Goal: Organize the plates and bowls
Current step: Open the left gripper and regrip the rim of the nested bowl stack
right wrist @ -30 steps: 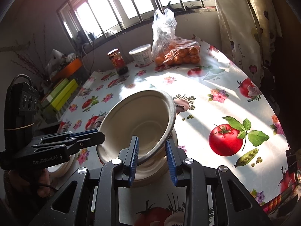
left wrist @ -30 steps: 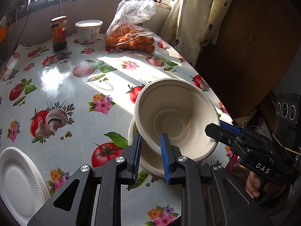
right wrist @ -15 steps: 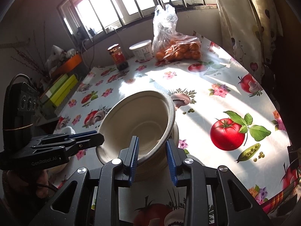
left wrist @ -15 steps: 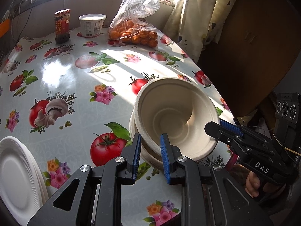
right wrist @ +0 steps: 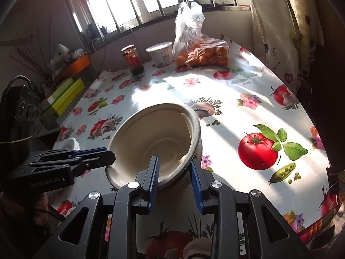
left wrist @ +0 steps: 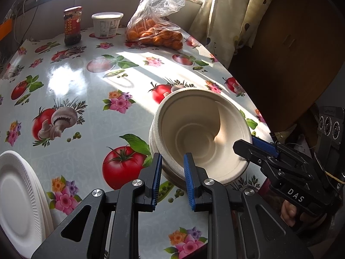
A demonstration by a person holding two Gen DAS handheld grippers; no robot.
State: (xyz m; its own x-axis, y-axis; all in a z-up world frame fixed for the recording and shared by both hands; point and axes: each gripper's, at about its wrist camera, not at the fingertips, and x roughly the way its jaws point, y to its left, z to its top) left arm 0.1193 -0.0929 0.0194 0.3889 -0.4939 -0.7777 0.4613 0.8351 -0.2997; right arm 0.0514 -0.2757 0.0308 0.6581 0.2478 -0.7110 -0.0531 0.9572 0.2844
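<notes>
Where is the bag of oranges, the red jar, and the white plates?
bag of oranges (left wrist: 155, 33), left wrist view, on the fruit inside the plastic.
red jar (left wrist: 72, 24), left wrist view, on its label.
white plates (left wrist: 15, 196), left wrist view, on the top plate's middle.
</notes>
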